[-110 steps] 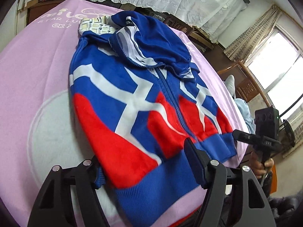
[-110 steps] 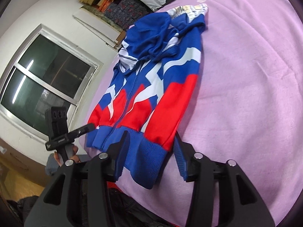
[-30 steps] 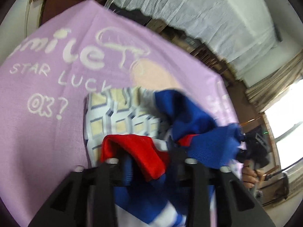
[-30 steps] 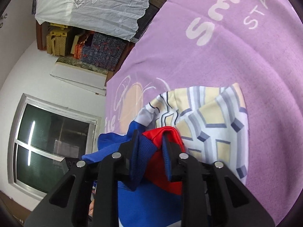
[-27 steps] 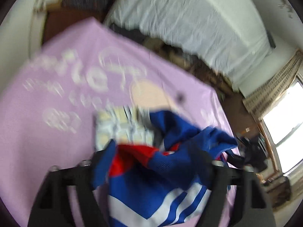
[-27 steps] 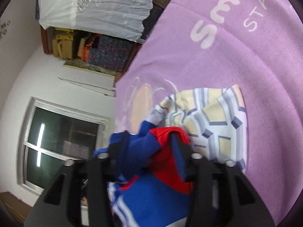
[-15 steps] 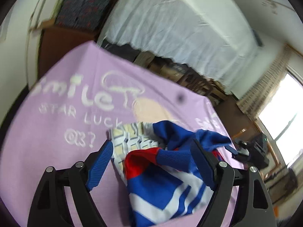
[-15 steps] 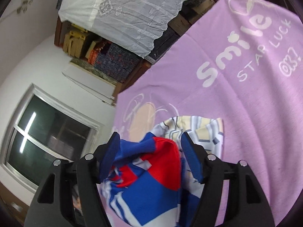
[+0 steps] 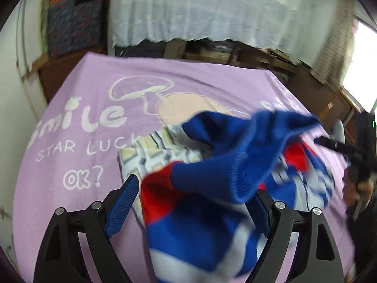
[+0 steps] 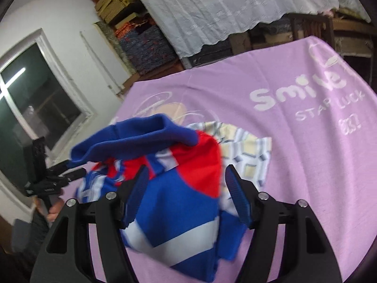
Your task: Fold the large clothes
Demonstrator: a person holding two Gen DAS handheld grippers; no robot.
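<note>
The blue, red and white knit jacket (image 9: 207, 212) lies folded over on itself on the pink blanket (image 9: 77, 89), its blue hem band bunched on top. It also shows in the right wrist view (image 10: 179, 202). A yellow and grey patterned cloth (image 9: 155, 151) sticks out from under it, also in the right wrist view (image 10: 247, 158). My left gripper (image 9: 190, 202) is open, its fingers wide on either side of the jacket, not holding it. My right gripper (image 10: 188, 195) is open too, straddling the jacket's folded edge.
The pink blanket (image 10: 306, 141) has white "Smile STAR LUCK OK?" lettering. Behind it stand a white lace cloth (image 9: 200, 11), stacked boxes and folded textiles (image 10: 141, 40). A window (image 10: 35, 108) is at the left of the right wrist view.
Both grippers have let go of the jacket's hem, opened wide and drawn back and up. The hem now lies folded up over the jacket's top part.
</note>
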